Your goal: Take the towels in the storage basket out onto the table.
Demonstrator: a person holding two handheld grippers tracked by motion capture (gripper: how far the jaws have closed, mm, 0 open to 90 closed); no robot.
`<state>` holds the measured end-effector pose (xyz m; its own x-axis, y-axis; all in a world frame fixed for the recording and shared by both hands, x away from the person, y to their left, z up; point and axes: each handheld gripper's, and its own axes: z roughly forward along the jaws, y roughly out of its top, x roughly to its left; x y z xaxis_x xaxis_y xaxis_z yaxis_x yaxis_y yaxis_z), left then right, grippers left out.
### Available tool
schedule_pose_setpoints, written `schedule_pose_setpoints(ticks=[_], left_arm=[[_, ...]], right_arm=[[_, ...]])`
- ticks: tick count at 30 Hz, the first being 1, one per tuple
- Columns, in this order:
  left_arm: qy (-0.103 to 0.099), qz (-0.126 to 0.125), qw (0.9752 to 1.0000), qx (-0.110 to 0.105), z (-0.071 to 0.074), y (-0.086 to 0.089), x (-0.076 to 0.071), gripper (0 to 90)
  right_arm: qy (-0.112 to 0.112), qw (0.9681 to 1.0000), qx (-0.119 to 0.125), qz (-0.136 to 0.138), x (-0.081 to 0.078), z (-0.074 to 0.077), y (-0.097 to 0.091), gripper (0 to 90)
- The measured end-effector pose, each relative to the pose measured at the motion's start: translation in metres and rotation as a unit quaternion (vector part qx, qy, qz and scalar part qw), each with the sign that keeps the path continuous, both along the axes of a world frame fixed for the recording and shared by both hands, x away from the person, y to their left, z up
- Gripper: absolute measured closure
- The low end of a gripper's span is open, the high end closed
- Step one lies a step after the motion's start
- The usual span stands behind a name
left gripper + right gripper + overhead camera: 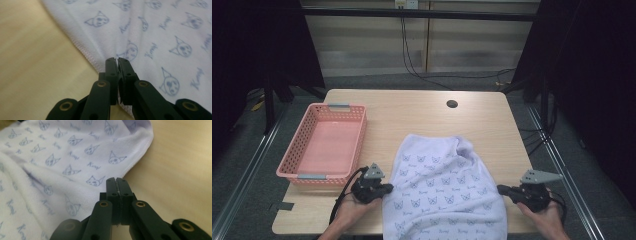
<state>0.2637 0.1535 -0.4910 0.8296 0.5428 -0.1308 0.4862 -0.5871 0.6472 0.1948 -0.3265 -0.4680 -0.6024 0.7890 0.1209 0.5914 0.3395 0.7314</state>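
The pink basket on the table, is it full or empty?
Empty. The pink basket shows its bare floor in the high view, and the printed towel lies beside it on the table.

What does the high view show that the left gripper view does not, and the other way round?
The high view adds the pink basket, the round hole in the wooden table, and the right tongs beside the printed cloth. The left gripper view adds the stitched hem up close, pinched between the shut left tongs. Both share the printed cloth and the wooden table.
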Motion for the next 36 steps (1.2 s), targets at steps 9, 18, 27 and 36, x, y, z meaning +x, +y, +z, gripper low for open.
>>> schedule_pose_setpoints(ticks=[9, 18, 27, 36], left_arm=[[0.002, 0.025, 0.9990, -0.036, 0.004, -0.002, 0.004, 65.4], [-0.024, 0.055, 0.9978, -0.029, -0.003, -0.021, 0.052, 66.0], [-0.030, 0.036, 0.9985, -0.028, -0.009, -0.027, 0.061, 87.6], [-0.018, 0.033, 0.9981, -0.048, -0.011, -0.037, 0.074, 88.9]], right_arm=[[0.017, 0.9996, -0.004, -0.021, -0.040, 0.006, -0.019, 77.3], [-0.036, 0.9989, -0.002, -0.031, 0.031, 0.002, 0.002, 57.8], [-0.045, 0.9959, -0.063, -0.047, 0.116, -0.020, 0.040, 57.2], [-0.019, 0.9927, -0.067, -0.099, 0.160, -0.034, 0.031, 53.2]])
